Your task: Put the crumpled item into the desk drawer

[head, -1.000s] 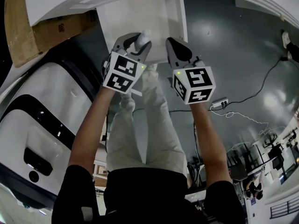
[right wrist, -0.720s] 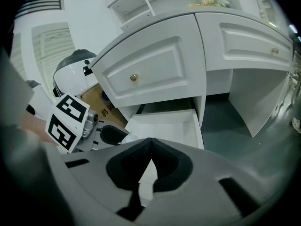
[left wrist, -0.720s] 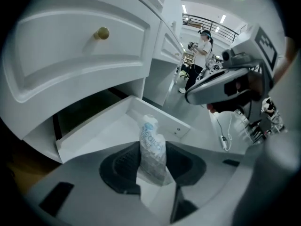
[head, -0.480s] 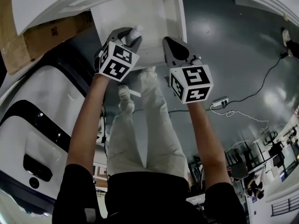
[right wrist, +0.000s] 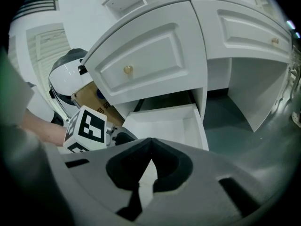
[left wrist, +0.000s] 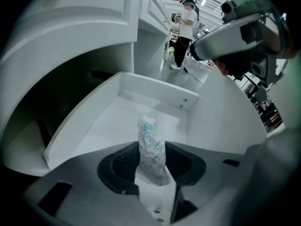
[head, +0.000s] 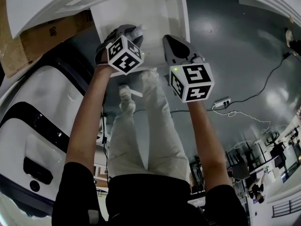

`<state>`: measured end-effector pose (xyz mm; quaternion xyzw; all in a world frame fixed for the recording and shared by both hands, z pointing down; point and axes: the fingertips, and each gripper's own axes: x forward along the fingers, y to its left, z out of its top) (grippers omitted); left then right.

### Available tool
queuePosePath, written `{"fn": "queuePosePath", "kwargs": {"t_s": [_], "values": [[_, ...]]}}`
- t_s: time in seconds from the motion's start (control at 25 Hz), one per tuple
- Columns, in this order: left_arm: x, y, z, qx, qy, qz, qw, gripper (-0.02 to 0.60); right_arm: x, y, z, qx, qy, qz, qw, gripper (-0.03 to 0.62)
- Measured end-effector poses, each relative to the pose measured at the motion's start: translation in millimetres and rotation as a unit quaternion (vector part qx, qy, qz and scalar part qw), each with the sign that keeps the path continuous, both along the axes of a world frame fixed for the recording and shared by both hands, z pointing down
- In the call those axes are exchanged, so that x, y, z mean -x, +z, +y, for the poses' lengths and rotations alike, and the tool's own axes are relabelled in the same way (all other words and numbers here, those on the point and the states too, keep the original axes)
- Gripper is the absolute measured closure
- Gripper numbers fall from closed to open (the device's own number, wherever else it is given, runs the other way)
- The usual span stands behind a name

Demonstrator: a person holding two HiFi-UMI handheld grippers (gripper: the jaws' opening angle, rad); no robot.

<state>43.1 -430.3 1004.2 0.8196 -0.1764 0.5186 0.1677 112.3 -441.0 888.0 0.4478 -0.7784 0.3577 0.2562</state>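
A crumpled clear wrapper (left wrist: 151,149) with blue print is pinched upright between the pads of my left gripper (left wrist: 151,160). That gripper hangs over the open white desk drawer (left wrist: 108,121), whose floor is bare. In the head view the left gripper (head: 132,33) sits above the drawer (head: 155,18), with the wrapper (head: 138,31) poking out at its tip. My right gripper (head: 170,41) hovers by the drawer's front right corner. Its jaws (right wrist: 150,143) meet at the tips with nothing between them.
A closed drawer front with a brass knob (right wrist: 127,70) sits above the open one. A cardboard box (head: 51,29) and a white-and-black machine (head: 37,126) stand to the left. Cables and a power strip (head: 220,104) lie on the grey floor. A person (left wrist: 186,27) stands far off.
My left gripper has moved forward over the drawer with the wrapper in it, and its marker cube has turned. The right gripper has shifted only slightly forward.
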Motion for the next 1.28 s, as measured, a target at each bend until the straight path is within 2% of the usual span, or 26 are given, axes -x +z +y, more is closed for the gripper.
{"fn": "queuePosePath", "kwargs": {"t_s": [0.16, 0.4, 0.8, 1.08, 1.28], "values": [[1, 14, 1, 0.0, 0.025, -0.022, 0.9994, 0.442, 0, 5, 1, 0.005, -0.002, 0.004, 1.0, 0.6], [3, 30, -1, 0.002, 0.033, -0.039, 0.9987, 0.442, 8, 7, 1, 0.005, -0.017, 0.007, 1.0, 0.6], [0, 41, 6, 0.014, 0.041, -0.035, 0.9985, 0.415, 16, 9, 1, 0.001, -0.027, 0.012, 1.0, 0.6], [0, 47, 13, 0.021, 0.04, -0.039, 0.9982, 0.355, 12, 8, 2, -0.002, -0.029, 0.016, 0.999, 0.6], [3, 48, 13, 0.021, 0.038, -0.044, 0.9981, 0.354, 11, 9, 2, -0.002, -0.03, 0.019, 0.999, 0.6]]}}
